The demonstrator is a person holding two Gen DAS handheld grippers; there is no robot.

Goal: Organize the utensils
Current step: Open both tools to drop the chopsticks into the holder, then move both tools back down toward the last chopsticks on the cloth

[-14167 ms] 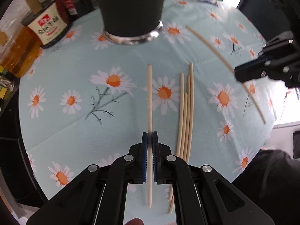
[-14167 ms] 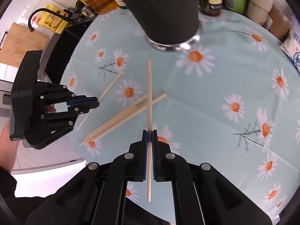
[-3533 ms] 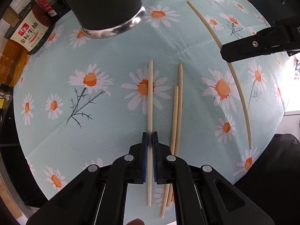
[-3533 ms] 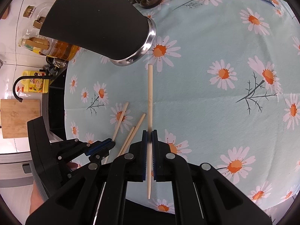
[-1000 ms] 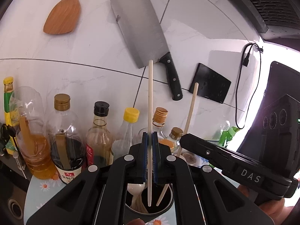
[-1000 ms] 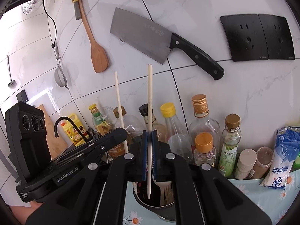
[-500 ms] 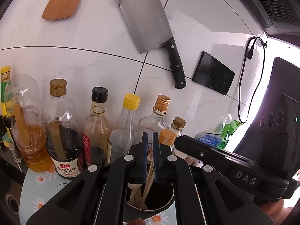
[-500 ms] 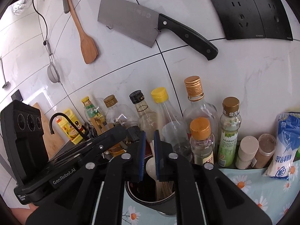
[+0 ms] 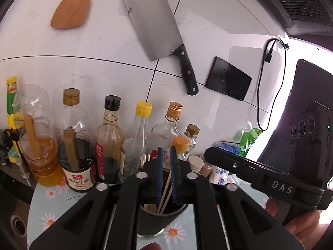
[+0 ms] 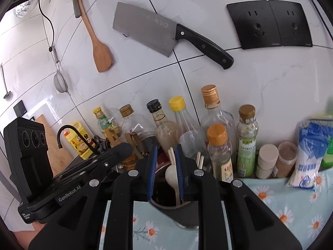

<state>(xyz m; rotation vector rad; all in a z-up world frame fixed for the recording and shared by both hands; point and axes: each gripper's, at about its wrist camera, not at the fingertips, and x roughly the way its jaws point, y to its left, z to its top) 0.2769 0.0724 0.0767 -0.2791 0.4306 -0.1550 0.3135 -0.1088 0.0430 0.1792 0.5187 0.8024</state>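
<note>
A black utensil cup (image 9: 160,220) (image 10: 183,214) stands on the daisy tablecloth right under both grippers. Several wooden chopsticks (image 9: 164,191) (image 10: 199,160) and a white spoon (image 10: 172,176) stand in it. My left gripper (image 9: 165,156) is open and empty just above the cup's mouth. My right gripper (image 10: 165,156) is open and empty above the same cup. The right gripper's body (image 9: 260,175) shows at right in the left wrist view; the left gripper's body (image 10: 68,183) shows at left in the right wrist view.
A row of sauce and oil bottles (image 9: 110,137) (image 10: 210,125) stands behind the cup against the tiled wall. A cleaver (image 9: 158,27) (image 10: 166,35) and a wooden spatula (image 9: 70,10) (image 10: 97,39) hang above. Spice jars (image 10: 267,160) and a blue bag (image 10: 310,152) stand at right.
Both grippers held a chopstick upright over the cup a second ago. Both have opened and the chopsticks have dropped into the cup; the jaws are now wider apart.
</note>
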